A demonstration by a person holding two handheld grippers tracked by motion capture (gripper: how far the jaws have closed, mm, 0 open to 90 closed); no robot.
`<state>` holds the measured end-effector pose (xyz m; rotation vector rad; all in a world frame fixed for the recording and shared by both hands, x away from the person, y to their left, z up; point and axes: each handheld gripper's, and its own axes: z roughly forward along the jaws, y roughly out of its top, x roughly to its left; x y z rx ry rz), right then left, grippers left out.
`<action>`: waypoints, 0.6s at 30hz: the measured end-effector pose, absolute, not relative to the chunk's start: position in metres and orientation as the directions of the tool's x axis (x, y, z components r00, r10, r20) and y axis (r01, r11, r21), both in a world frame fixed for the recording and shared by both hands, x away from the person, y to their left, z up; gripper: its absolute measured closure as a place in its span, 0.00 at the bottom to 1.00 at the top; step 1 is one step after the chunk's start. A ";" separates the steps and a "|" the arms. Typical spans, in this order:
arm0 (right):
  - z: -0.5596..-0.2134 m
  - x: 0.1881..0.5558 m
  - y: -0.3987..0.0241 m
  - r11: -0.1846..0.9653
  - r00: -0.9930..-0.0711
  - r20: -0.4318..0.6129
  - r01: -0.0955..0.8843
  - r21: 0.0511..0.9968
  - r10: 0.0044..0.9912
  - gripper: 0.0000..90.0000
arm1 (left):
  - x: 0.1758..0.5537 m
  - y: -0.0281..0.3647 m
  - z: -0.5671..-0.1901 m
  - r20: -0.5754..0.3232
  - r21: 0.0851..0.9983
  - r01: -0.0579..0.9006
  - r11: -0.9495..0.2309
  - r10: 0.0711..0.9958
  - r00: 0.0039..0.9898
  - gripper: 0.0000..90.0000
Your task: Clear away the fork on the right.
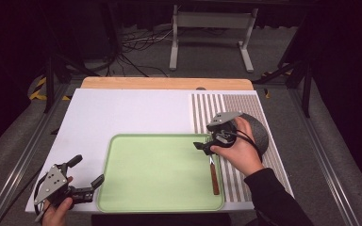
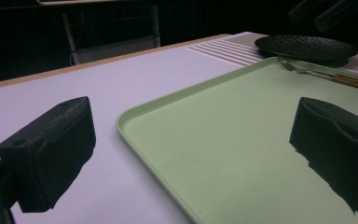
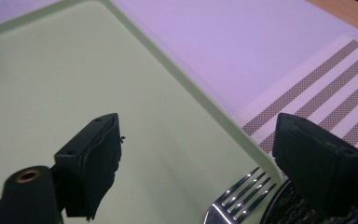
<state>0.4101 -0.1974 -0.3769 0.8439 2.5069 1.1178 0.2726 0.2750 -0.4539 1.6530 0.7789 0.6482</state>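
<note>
From the high view, your right gripper (image 1: 206,142) hovers over the right edge of the green tray (image 1: 136,197), just above the head of the fork (image 1: 214,175). The fork lies along the tray's right rim, wooden handle toward you, prongs pointing away. Behind your right hand sits the dark plate (image 1: 260,133) on the striped mat (image 1: 207,106). Your left gripper (image 1: 87,173) rests at the tray's near left corner, its jaws spread wide, holding nothing. Judging by this, the fork looks like the piece in hand, and it has not been lifted yet.

In the left gripper view, the two jaws stand well apart with the tray's corner (image 2: 135,122) between them; neither one touches the rim. Far off you can see the fork (image 2: 326,74) lying at the tray's far edge, with the plate (image 2: 307,46) just beyond it. That hand is only standing by.

In the right gripper view, your jaws are parted, and the fork's prongs (image 3: 242,193) show low between them, nearer the right jaw. The prongs sit by the tray's rim (image 3: 205,109), with the mat (image 3: 317,79) just outside and a sliver of the plate (image 3: 279,207) at the bottom. No grip has been made. I'd say you are at the approach: what remains is to come down, close on the fork, and carry it wherever it belongs.
</note>
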 end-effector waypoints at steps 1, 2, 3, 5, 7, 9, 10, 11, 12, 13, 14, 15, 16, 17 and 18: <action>-0.376 0.408 -0.200 0.526 -0.796 -0.008 0.392 0.755 0.605 0.17 | 0.273 0.275 -0.454 0.013 0.978 0.155 -0.142 0.777 0.629 0.01; -0.375 0.407 -0.202 0.521 -0.797 -0.011 0.384 0.762 0.604 0.17 | 0.273 0.275 -0.454 0.013 0.978 0.154 -0.141 0.777 0.629 0.01; -0.374 0.405 -0.205 0.513 -0.796 -0.011 0.379 0.770 0.605 0.17 | 0.273 0.275 -0.454 0.012 0.978 0.154 -0.139 0.778 0.628 0.01; -0.373 0.401 -0.211 0.498 -0.800 -0.012 0.363 0.787 0.600 0.17 | 0.273 0.275 -0.454 0.012 0.978 0.153 -0.139 0.778 0.628 0.01; -0.372 0.399 -0.214 0.492 -0.800 -0.010 0.359 0.793 0.600 0.16 | 0.273 0.275 -0.454 0.014 0.978 0.152 -0.141 0.778 0.628 0.01; -0.371 0.394 -0.222 0.478 -0.802 -0.013 0.343 0.809 0.597 0.16 | 0.273 0.274 -0.454 0.014 0.978 0.154 -0.142 0.777 0.629 0.01; -0.370 0.393 -0.226 0.474 -0.801 -0.015 0.338 0.813 0.598 0.16 | 0.273 0.274 -0.454 0.015 0.977 0.156 -0.146 0.775 0.632 0.01; -0.370 0.391 -0.229 0.465 -0.800 -0.012 0.337 0.819 0.599 0.15 | 0.273 0.274 -0.454 0.016 0.977 0.155 -0.146 0.774 0.632 0.01; -0.369 0.389 -0.233 0.455 -0.799 -0.009 0.333 0.826 0.601 0.15 | 0.273 0.274 -0.454 0.015 0.977 0.155 -0.146 0.775 0.632 0.01; -0.369 0.387 -0.237 0.440 -0.799 -0.006 0.325 0.837 0.601 0.15 | 0.273 0.274 -0.454 0.015 0.977 0.156 -0.145 0.775 0.632 0.01; -0.369 0.384 -0.242 0.427 -0.798 -0.004 0.318 0.847 0.602 0.15 | 0.273 0.274 -0.454 0.015 0.977 0.156 -0.145 0.775 0.632 0.01; -0.370 0.382 -0.246 0.416 -0.796 -0.003 0.313 0.854 0.605 0.15 | 0.274 0.274 -0.454 0.014 0.977 0.155 -0.144 0.776 0.631 0.01; -0.371 0.381 -0.249 0.407 -0.796 -0.004 0.306 0.861 0.605 0.15 | 0.274 0.275 -0.454 0.013 0.977 0.156 -0.144 0.776 0.631 0.01; -0.371 0.381 -0.249 0.407 -0.796 -0.004 0.306 0.861 0.605 0.15 | 0.274 0.275 -0.454 0.013 0.977 0.156 -0.144 0.776 0.631 0.01; -0.373 0.376 -0.258 0.376 -0.792 0.000 0.289 0.880 0.610 0.15 | 0.274 0.275 -0.454 0.013 0.978 0.155 -0.142 0.777 0.630 0.01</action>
